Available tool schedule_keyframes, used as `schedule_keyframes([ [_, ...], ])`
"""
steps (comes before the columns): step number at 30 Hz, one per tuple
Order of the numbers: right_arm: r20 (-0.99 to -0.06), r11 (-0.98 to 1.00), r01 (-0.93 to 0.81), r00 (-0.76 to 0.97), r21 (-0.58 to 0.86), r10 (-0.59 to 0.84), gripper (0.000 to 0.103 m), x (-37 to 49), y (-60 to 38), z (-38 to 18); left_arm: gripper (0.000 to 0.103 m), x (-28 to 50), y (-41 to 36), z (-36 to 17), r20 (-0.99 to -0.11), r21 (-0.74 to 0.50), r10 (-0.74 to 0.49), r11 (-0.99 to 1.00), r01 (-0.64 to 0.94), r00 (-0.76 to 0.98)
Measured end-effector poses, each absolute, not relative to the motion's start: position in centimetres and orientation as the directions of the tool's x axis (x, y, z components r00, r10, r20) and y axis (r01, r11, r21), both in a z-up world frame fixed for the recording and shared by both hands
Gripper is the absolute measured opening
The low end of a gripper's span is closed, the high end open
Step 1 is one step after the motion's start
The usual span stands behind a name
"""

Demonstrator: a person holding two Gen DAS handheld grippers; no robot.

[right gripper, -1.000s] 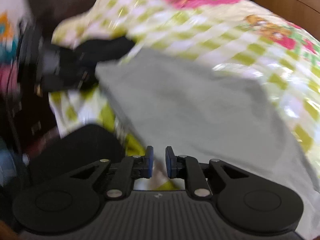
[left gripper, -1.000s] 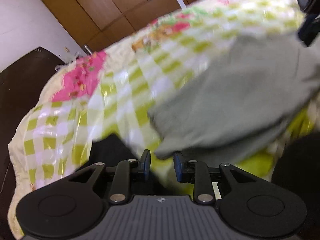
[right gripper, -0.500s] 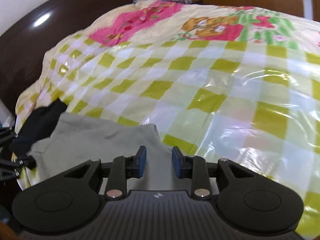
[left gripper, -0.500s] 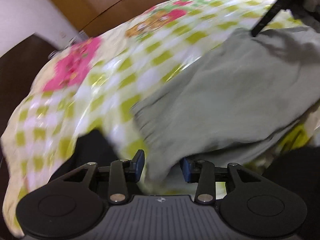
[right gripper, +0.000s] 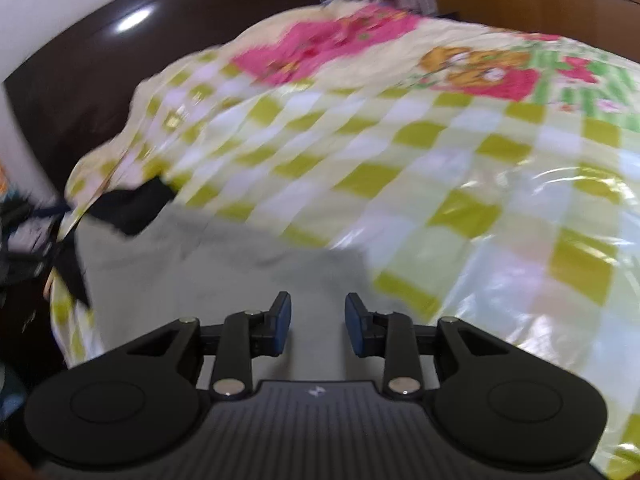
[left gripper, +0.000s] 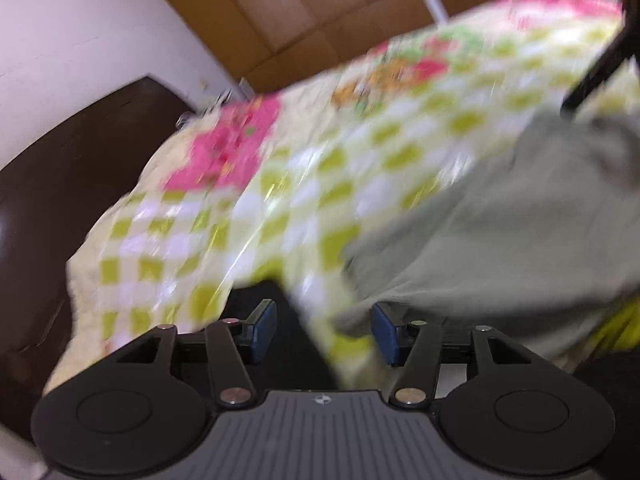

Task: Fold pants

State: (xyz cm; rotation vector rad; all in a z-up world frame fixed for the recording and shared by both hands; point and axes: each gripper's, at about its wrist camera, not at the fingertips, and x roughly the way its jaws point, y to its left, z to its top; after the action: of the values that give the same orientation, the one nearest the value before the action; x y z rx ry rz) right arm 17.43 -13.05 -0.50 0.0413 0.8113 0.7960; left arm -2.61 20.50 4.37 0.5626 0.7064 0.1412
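Obscured and unclear regions, both wrist views

Left view is motion-blurred: bedspread (left gripper: 304,200) checks smear; grey pants (left gripper: 500,232) run off the right edge, near hem sitting behind the right fingertip (left gripper: 386,338), contact indeterminate. Dark cloth (left gripper: 288,320) partly hidden behind the left gripper (left gripper: 324,334). Right view: pants' (right gripper: 192,280) near part hidden under the right gripper (right gripper: 318,326); left-edge clutter unreadable.

My room: white plaster wall (left gripper: 76,36), brown wooden wardrobe doors (left gripper: 304,12), glossy dark-brown headboard (right gripper: 80,64), green-and-white checked bedspread (right gripper: 460,168).
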Motion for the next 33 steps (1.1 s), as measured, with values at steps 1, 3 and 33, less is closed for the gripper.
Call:
schedule_keyframes([
  [1, -0.634, 0.723, -0.614, 0.43, 0.316, 0.643, 0.033, 17.9, -13.2, -0.5, 0.065, -2.9, 21.0, 3.7, -0.586, 0.545, 0.34, 0.837, 0.047, 0.736],
  [3, -0.647, 0.729, -0.611, 0.426, 0.309, 0.632, 0.033, 18.6, -13.0, -0.8, 0.065, -3.5, 21.9, 3.0, -0.598, 0.551, 0.388, 0.834, 0.008, 0.701],
  [33, -0.703, 0.605, -0.762, 0.298, 0.232, 0.646, 0.036, 16.0, -10.7, -0.7, 0.067, 6.2, 8.1, -0.3, -0.613, 0.034, -0.186, 0.965, 0.261, 0.768],
])
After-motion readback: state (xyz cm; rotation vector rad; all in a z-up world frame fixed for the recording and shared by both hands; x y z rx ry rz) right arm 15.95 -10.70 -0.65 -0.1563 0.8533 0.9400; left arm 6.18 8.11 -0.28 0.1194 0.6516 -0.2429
